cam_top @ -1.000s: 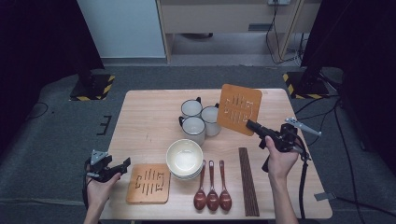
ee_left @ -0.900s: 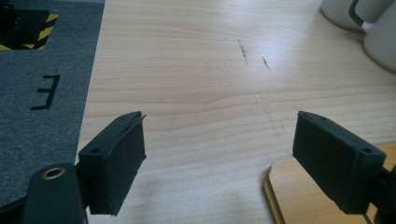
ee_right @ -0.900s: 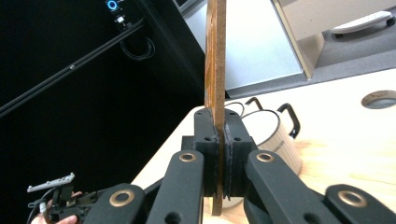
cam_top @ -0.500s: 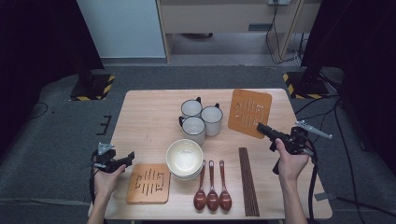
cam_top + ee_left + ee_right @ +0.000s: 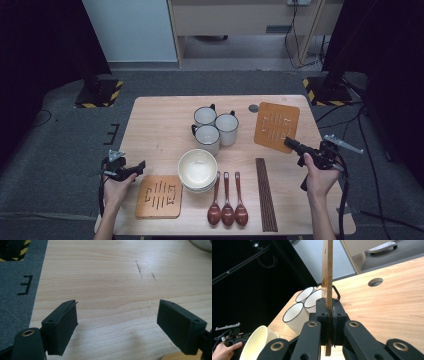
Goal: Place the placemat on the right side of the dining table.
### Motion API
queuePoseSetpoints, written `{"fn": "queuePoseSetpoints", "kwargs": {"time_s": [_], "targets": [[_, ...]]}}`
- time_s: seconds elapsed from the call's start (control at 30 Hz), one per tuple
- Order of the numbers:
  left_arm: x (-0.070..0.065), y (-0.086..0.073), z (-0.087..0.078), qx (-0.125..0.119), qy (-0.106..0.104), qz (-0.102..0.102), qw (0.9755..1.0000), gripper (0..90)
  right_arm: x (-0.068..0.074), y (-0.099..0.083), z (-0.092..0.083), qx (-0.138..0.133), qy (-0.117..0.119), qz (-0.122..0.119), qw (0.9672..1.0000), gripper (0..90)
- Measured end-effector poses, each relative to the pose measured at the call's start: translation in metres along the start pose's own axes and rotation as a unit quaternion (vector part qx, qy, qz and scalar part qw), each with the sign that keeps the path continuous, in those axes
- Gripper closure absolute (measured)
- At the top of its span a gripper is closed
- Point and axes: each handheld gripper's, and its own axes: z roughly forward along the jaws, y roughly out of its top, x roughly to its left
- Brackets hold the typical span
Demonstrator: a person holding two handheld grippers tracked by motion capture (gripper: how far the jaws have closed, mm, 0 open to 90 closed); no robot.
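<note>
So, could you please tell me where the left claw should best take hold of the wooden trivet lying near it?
Probably the left edge of the wooden trivet, coming in low from the left claw side. The trivet is a thin flat board, so only its edges fit between the jaws, and the bowls crowd its right corner.

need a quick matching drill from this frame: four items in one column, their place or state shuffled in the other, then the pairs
Items
1. right tool
2. left tool
3. three spoons
4. bowls

States
A. lying side by side at the near edge, beside the chopsticks
B. open, nothing between the jaws, over bare table
C. stacked, in front of the three mugs
D. shut on the edge of a wooden mat

Pairs: 1-D, 2-B, 3-A, 4-C
</note>
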Motion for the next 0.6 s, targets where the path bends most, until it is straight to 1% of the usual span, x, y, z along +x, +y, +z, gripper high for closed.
{"fn": "queuePoseSetpoints", "kwargs": {"time_s": [0.03, 0.13, 0.17, 0.2, 0.27, 0.33, 0.4, 0.47, 0.6], "targets": [[-0.001, 0.0, 0.003, 0.004, 0.002, 0.002, 1.0, 16.2, -0.005, -0.002, -0.001, 0.001, -0.003, -0.001, 1.0, 87.3], [-0.001, 0.0, 0.008, 0.005, 0.002, -0.003, 1.0, 16.2, -0.011, -0.004, -0.002, 0.003, -0.011, 0.003, 0.9999, 87.3], [-0.001, 0.0, 0.008, 0.005, 0.002, -0.003, 1.0, 16.1, -0.011, -0.004, -0.002, 0.003, -0.011, 0.003, 0.9999, 87.3], [-0.001, -0.001, 0.012, 0.01, 0.001, 0.0, 0.9999, 15.9, -0.015, -0.005, -0.004, 0.008, -0.017, 0.008, 0.9998, 87.3], [-0.001, -0.001, 0.015, 0.013, 0.001, -0.001, 0.9999, 15.9, -0.02, -0.007, -0.005, 0.008, -0.022, 0.008, 0.9997, 87.3], [0.0, -0.001, 0.016, 0.015, 0.002, -0.001, 0.9999, 16.1, -0.022, -0.008, -0.006, 0.01, -0.025, 0.012, 0.9996, 87.3], [0.001, -0.001, 0.018, 0.009, 0.003, -0.003, 1.0, 16.6, -0.029, -0.012, -0.006, 0.015, -0.036, 0.018, 0.9991, 87.3], [0.0, -0.001, 0.019, 0.006, 0.002, -0.002, 1.0, 16.6, -0.031, -0.013, -0.006, 0.019, -0.039, 0.023, 0.9988, 87.3], [-0.001, -0.001, 0.02, 0.007, 0.003, 0.002, 1.0, 17.2, -0.035, -0.015, -0.005, 0.021, -0.045, 0.02, 0.9986, 87.3]]}}
